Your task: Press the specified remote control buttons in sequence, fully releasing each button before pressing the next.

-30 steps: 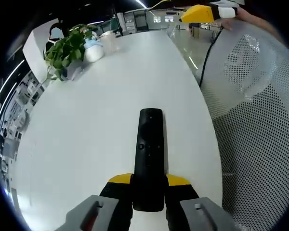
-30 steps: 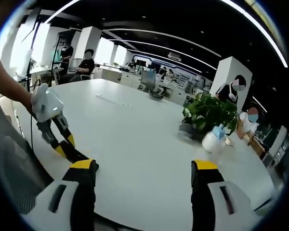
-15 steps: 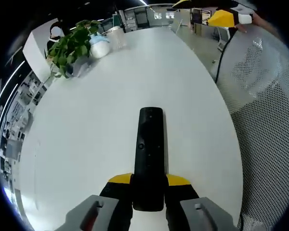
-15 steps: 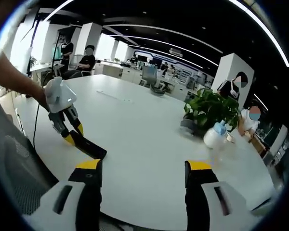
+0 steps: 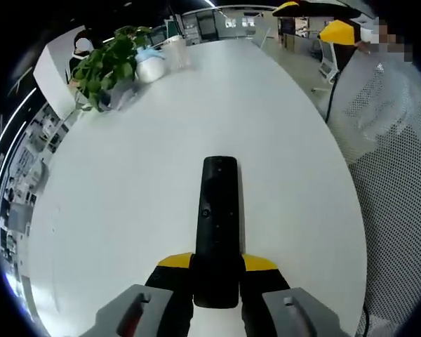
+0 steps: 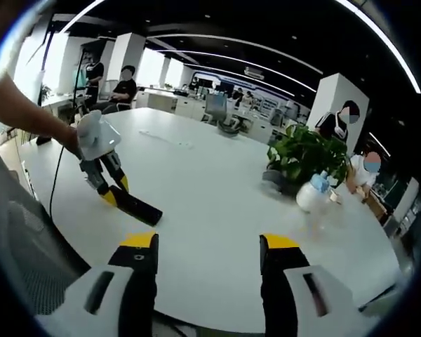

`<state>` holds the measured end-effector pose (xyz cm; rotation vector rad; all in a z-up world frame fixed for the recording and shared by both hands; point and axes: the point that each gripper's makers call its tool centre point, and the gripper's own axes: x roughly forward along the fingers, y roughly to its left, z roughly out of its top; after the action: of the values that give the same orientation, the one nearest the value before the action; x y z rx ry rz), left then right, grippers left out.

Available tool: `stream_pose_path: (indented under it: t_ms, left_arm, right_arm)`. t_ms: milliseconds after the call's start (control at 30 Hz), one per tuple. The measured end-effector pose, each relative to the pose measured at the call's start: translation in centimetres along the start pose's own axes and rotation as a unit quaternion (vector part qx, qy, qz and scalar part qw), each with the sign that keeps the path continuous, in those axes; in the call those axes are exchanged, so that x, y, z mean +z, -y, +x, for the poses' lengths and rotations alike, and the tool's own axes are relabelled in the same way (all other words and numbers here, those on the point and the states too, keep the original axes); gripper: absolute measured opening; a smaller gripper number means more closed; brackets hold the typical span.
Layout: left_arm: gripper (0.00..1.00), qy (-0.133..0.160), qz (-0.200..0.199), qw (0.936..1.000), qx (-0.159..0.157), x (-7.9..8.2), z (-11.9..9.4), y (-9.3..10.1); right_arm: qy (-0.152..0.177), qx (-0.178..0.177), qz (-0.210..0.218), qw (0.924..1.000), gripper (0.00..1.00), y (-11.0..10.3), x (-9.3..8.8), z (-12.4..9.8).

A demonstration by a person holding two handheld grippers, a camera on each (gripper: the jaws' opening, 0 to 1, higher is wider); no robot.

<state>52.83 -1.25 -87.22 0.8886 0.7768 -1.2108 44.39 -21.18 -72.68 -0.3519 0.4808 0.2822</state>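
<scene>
At the bottom of the left gripper view, my left gripper (image 5: 216, 270) has its yellow-tipped jaws clamped on the near end of the remote control (image 5: 218, 217). The remote is a slim black bar with rounded ends, lying flat on the white table (image 5: 126, 182) and pointing away from me. Its near end is hidden between the jaws. A few small buttons show on its face; I cannot read any marking on them.

In the right gripper view, my right gripper (image 6: 209, 243) hangs over the near table edge with its jaws apart and nothing between them. From here I see the left gripper (image 6: 107, 184) from the side, gripping the remote control (image 6: 135, 207), which rests on the table (image 6: 210, 175) well ahead and to the left. A hand (image 6: 69, 140) is on that gripper, cut off by the frame edge.

The table top is smooth, matte and oval. Beside it in the left gripper view stands a white perforated mesh chair back (image 5: 393, 196).

At the far end of the table sit a leafy green potted plant (image 6: 305, 158) and, just beside it, a white rounded bottle (image 6: 312, 199) with a pale blue top; its label is too blurred to read.

Beyond, seated people (image 6: 123, 88) are small and indistinct.
</scene>
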Motion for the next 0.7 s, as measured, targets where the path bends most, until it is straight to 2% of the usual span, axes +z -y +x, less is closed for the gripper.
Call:
stream_pose_path:
  t_ms: [200, 367, 700]
  left_arm:
    - [0.24, -0.004, 0.019, 0.9998, 0.007, 0.4, 0.3, -1.3]
    - [0.24, -0.003, 0.011, 0.9999, 0.009, 0.5, 0.6, -2.5]
    - [0.24, -0.025, 0.033, 0.9988, 0.025, 0.7, 1.0, -4.5]
  right_arm:
    - [-0.005, 0.000, -0.003, 1.0000, 0.57, 0.0, -0.2, 0.0]
    - [-0.013, 0.000, -0.003, 0.9999, 0.56, 0.0, -0.4, 0.1]
    - [-0.016, 0.000, 0.000, 0.9999, 0.53, 0.1, -0.6, 0.1]
